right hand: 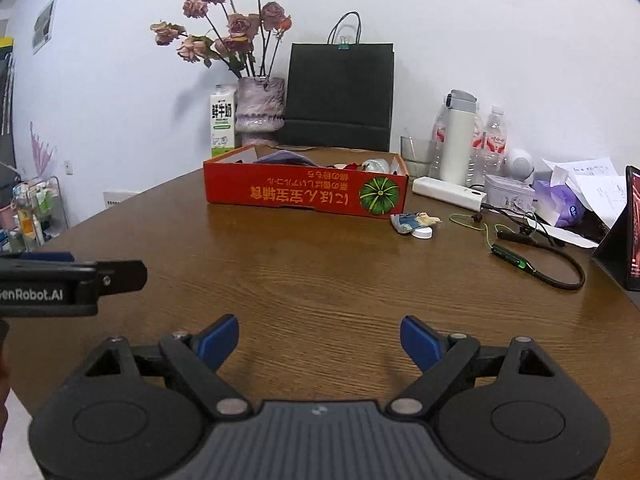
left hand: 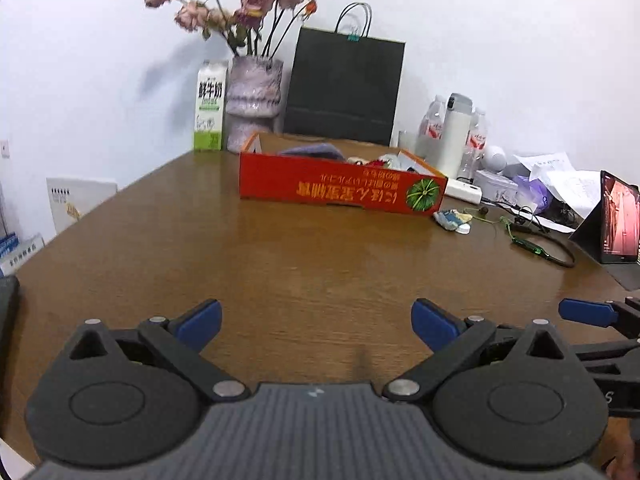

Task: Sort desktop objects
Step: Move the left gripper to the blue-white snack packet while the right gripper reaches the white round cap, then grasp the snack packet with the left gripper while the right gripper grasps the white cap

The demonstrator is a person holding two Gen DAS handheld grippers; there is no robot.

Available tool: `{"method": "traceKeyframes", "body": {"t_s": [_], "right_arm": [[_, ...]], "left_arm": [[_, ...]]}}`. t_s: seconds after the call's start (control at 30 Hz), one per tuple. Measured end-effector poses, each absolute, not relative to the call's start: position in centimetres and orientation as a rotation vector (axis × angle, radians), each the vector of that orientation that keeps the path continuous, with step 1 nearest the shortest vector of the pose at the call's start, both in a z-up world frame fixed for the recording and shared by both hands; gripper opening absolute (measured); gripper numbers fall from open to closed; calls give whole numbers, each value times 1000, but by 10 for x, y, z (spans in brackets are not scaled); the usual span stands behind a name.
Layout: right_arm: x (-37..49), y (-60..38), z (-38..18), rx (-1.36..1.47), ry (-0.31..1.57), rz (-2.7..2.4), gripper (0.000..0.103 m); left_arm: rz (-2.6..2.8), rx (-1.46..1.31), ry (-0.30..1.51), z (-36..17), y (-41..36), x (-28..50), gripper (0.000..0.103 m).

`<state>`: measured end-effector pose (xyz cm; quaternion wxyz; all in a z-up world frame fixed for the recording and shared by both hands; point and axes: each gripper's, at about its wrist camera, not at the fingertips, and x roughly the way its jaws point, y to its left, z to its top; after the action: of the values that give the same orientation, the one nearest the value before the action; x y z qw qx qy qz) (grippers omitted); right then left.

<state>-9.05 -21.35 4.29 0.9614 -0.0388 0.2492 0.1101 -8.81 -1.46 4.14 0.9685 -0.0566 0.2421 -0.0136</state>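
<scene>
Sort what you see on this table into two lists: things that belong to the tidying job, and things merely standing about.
Part of the job:
- red box, already holding odds and ends
- small tube with white cap beside it
- earphones loose on the table
- left gripper and right gripper, both open, empty

Probably just standing about:
- vase of flowers
- milk carton
- black bag
- bottles

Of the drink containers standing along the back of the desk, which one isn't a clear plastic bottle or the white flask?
The milk carton, white and green, standing left of the flower vase. The clear bottles and white flask cluster on the right.
</scene>
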Motion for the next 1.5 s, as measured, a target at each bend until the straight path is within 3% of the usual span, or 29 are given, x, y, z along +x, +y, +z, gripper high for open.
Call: {"method": "traceKeyframes", "body": {"t_s": [0.2,0.33,0.5,0.8,0.97,1.03,1.1,1.17,1.23,1.5], "right_arm": [[-75,-224,42,-84,524,222,85],[-35,-242,45,-110,544,221,74],[40,-265,38,-118,620,235,58],[156,-304,20,-33,699,126,45],[170,-312,16,-37,688,170,43],[170,-312,16,-46,687,190,43],[168,-309,16,-62,680,212,44],[170,-303,17,-81,678,241,43],[177,-298,18,-92,678,258,43],[189,-293,17,-92,669,293,41]], "left_arm": [[-57,-107,524,37,-20,-74,103],[-137,-57,531,41,-39,-49,103],[-277,-2,529,50,-70,18,100],[-468,-40,682,48,-134,179,90],[-442,-145,803,22,-155,234,72],[-423,-143,778,18,-162,238,71],[-381,-155,769,16,-167,241,63],[-379,-189,768,12,-169,243,20],[-397,-230,787,8,-167,243,6],[-369,-301,687,36,-119,199,2]]}}
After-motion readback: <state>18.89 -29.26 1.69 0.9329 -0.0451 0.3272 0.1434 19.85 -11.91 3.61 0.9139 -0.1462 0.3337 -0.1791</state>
